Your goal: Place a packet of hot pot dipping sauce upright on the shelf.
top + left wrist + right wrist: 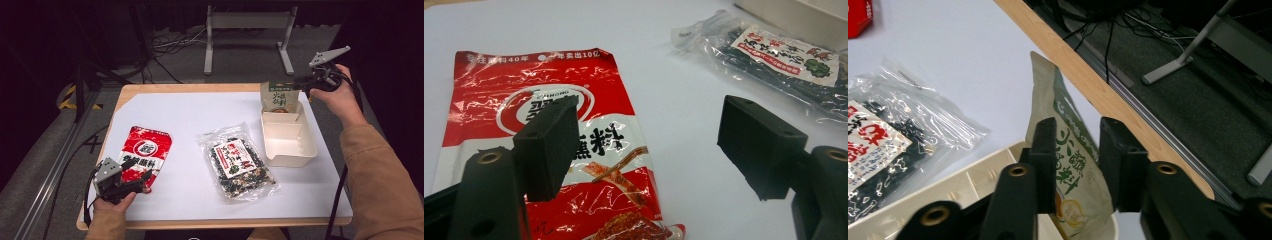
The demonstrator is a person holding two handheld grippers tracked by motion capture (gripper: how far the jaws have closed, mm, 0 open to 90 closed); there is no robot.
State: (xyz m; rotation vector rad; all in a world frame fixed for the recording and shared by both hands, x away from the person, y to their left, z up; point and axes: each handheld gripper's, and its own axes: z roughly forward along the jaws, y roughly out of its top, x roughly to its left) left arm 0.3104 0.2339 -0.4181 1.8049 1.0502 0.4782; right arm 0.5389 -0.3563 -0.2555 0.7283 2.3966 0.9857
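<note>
The right gripper (306,82) has its jaws apart around a green pouch (279,97) standing in the tray (290,150) near the table's far right corner. The left gripper (142,181) gapes over the red packet (145,150).

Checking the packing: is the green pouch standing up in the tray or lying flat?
Standing: the green pouch is upright at the far end of the cream tray, between the right gripper jaws.

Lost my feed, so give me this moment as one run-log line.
right tool: open around upright green paper pouch in cream plastic tray | left tool: open above red foil packet
</note>
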